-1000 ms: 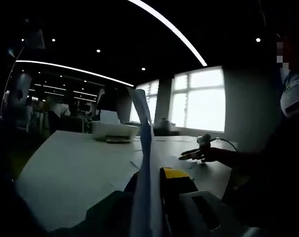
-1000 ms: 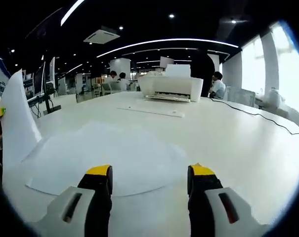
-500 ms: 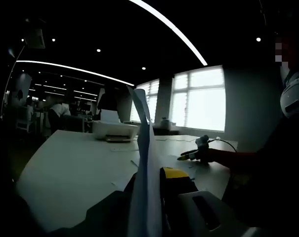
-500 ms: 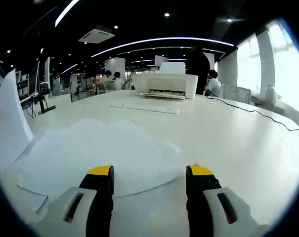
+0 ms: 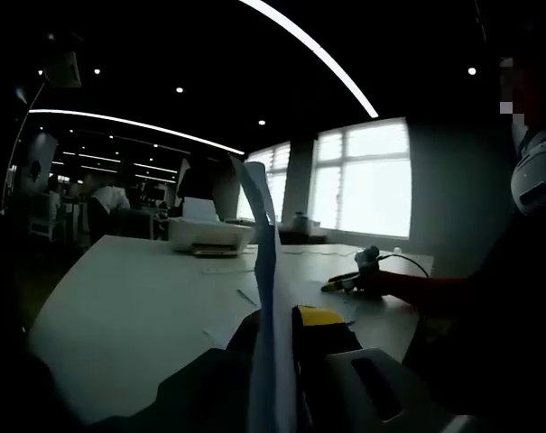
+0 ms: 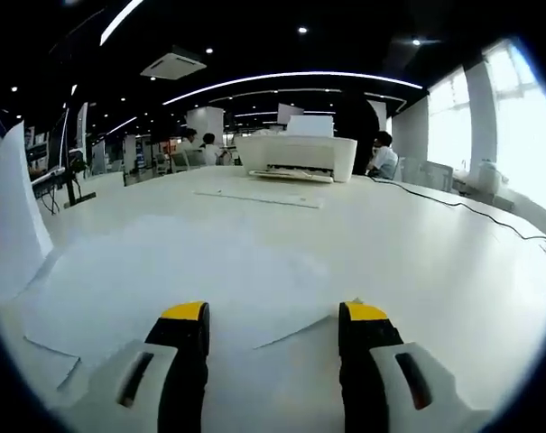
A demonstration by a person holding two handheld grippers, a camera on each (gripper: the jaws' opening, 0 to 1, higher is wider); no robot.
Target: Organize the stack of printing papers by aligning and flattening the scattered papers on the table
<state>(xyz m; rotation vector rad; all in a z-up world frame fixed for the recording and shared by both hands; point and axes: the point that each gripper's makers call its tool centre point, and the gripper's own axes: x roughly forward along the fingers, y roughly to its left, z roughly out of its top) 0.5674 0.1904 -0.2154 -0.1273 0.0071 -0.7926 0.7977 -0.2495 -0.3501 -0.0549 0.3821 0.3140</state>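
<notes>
My left gripper (image 5: 286,361) is clamped on an upright paper sheet (image 5: 265,298), my right gripper (image 6: 273,327) gaping over the scattered papers (image 6: 182,289).

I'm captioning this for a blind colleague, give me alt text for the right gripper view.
The right gripper, jaws apart, reaches over loose white papers lying flat on a white table. One sheet stands upright at the left edge, and a white printer sits further back.
</notes>
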